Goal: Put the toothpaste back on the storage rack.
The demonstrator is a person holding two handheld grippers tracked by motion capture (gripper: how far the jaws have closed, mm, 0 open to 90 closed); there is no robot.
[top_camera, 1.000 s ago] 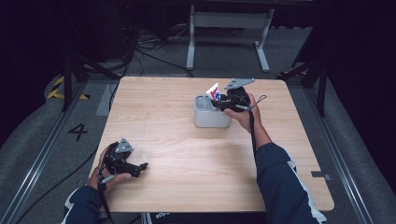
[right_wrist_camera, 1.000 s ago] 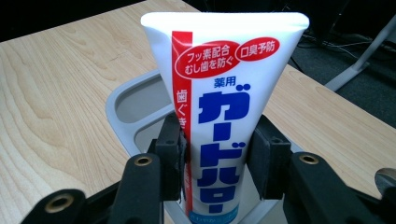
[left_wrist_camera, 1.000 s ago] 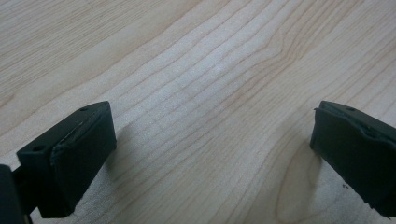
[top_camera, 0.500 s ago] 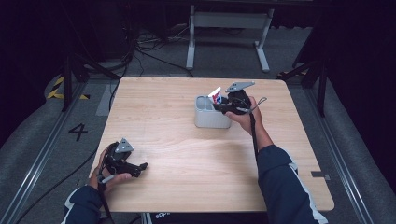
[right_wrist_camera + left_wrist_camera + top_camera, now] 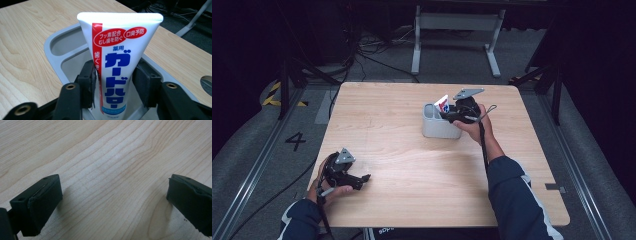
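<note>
Wooden table (image 5: 412, 165) — grey floor (image 5: 257, 150).

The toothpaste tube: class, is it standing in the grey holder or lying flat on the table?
Standing in it. The tube rises upright out of the holder, crimped end up, lower end inside.

Lower end of the toothpaste tube (image 5: 119, 62), hidden inside the grey holder (image 5: 53, 41).
</note>
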